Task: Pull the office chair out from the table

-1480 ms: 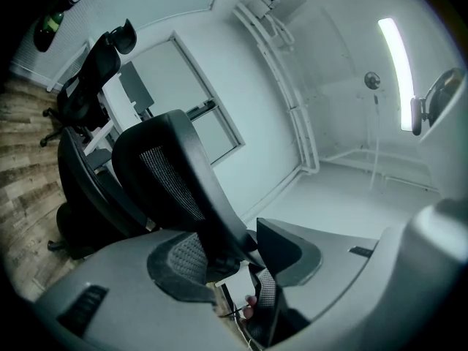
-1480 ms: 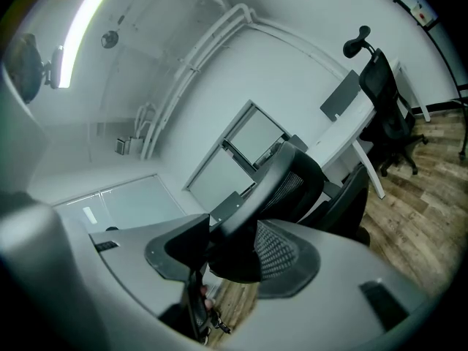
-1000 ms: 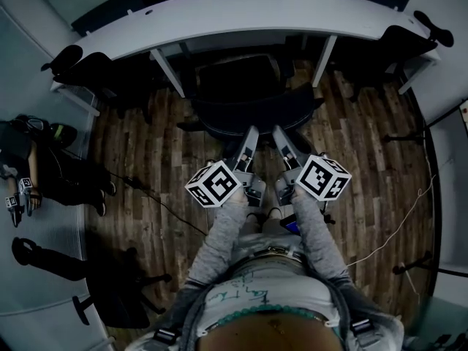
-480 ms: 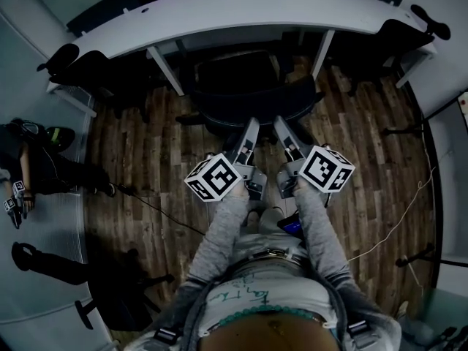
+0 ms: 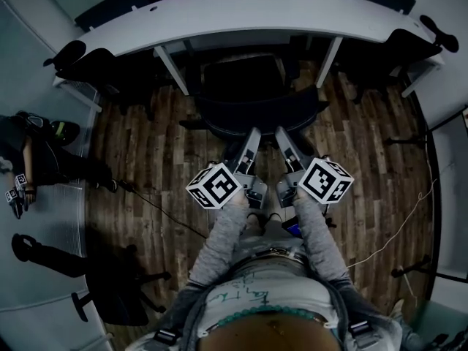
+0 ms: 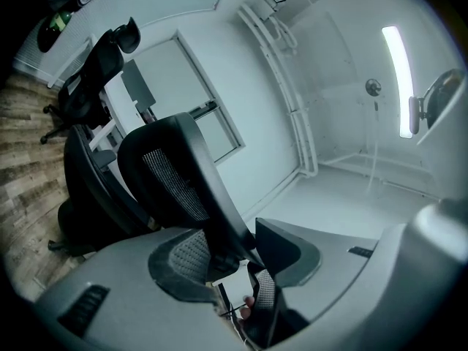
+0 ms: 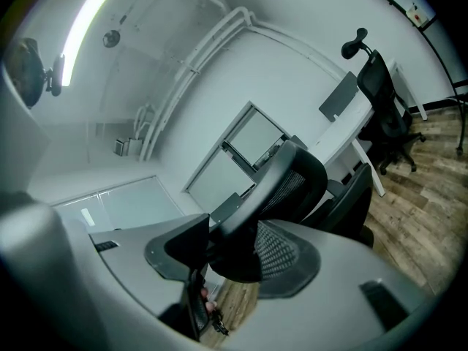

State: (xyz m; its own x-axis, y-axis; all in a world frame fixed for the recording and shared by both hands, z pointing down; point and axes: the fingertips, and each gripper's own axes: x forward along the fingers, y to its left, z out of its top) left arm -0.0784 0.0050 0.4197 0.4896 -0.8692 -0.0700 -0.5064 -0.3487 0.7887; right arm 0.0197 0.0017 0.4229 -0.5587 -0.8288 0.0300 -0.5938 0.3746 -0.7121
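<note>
Fingers [image 6: 183,260] of the left gripper [image 5: 251,134] clamp the top rim of the office chair [image 5: 248,108]; we note the right gripper [image 5: 281,133] clamped likewise alongside. Chair stands tucked against the curved white tabletop [image 5: 241,17], wood floor [image 5: 146,152] beneath.

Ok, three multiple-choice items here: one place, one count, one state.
1. Where is the black mesh office chair? A) pushed in at the white curved table B) mid-floor C) tipped over.
2. How many grippers reach its backrest? A) none B) one C) two.
3. The left gripper is: A) spread, empty B) closed on the backrest rim C) holding a cable.
1 A: it stands between the table's legs. 2 C: left and right gripper both meet the rim. 3 B: the left gripper view shows the rim clamped.
</note>
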